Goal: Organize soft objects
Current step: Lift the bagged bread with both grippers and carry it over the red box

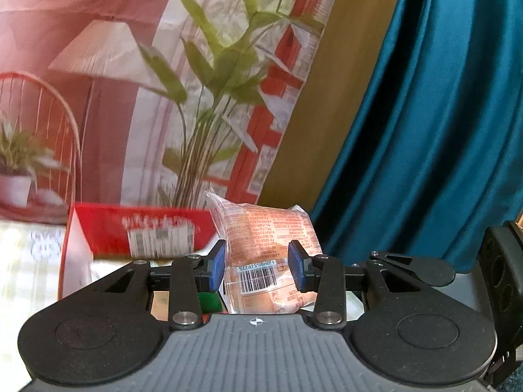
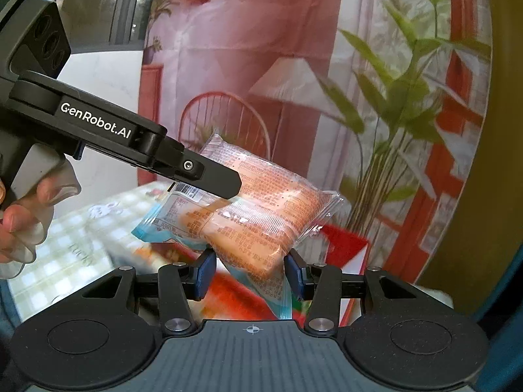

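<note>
In the left wrist view, a clear bread packet (image 1: 264, 238) with orange print and a barcode label stands upright between the blue pads (image 1: 217, 266) of my left gripper (image 1: 257, 268), which is shut on it. In the right wrist view, my right gripper (image 2: 249, 276) is shut on the lower end of an orange-printed packet (image 2: 258, 228) that has a blue seam at the bottom. The left gripper's black finger (image 2: 222, 179) reaches in from the left across the packets. A blue-edged packet corner (image 2: 157, 222) shows beneath it. The packets overlap, so I cannot tell them fully apart.
An open red box (image 1: 140, 228) (image 2: 346, 245) sits below and behind the packets on a table with a checked cloth (image 2: 65, 238). A printed backdrop (image 1: 202, 81) with a plant and lamp hangs behind, with a teal curtain (image 1: 441, 130) to its right. A person's hand (image 2: 19, 225) holds the left gripper's handle.
</note>
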The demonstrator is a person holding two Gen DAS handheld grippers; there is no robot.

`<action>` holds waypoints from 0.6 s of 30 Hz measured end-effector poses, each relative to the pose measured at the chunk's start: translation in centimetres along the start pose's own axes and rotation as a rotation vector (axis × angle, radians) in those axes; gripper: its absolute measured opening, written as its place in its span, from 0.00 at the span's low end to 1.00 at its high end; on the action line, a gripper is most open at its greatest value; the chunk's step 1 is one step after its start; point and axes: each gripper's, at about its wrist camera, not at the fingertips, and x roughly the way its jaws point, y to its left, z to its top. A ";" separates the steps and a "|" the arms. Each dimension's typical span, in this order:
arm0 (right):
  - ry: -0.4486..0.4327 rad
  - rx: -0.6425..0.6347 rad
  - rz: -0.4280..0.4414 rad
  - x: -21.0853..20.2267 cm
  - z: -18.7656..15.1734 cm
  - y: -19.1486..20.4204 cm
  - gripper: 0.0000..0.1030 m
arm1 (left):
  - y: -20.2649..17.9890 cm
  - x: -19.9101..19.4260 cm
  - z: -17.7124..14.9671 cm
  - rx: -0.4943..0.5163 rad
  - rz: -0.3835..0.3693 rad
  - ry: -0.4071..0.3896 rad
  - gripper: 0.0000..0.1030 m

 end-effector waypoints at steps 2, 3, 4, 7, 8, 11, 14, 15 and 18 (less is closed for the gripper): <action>-0.010 -0.019 -0.009 1.3 0.9 -0.9 0.42 | 0.8 1.4 1.4 -0.005 0.003 0.007 0.41; -0.012 -0.029 -0.014 2.2 1.3 -1.4 0.42 | 1.1 2.1 2.1 0.002 0.010 0.009 0.41; -0.014 -0.031 -0.013 3.1 1.7 -1.9 0.41 | 1.3 2.5 2.6 0.016 0.013 0.011 0.41; -0.013 -0.011 -0.003 5.6 2.6 -3.1 0.42 | 2.3 4.1 3.7 0.056 0.029 0.027 0.43; -0.009 -0.008 0.001 6.5 2.7 -3.4 0.42 | 2.9 4.7 3.8 0.049 0.030 0.046 0.45; 0.026 0.003 0.026 9.3 2.5 -4.1 0.42 | 5.6 6.8 3.8 -0.017 0.041 0.115 0.47; 0.078 0.014 0.053 12.3 1.8 -4.2 0.42 | 7.8 8.7 3.3 -0.054 0.053 0.181 0.47; 0.093 0.023 0.059 13.1 1.5 -4.1 0.41 | 8.7 9.4 3.0 -0.077 0.057 0.205 0.48; 0.140 0.055 0.079 15.5 0.4 -3.9 0.41 | 11.0 11.2 2.3 -0.140 0.063 0.272 0.48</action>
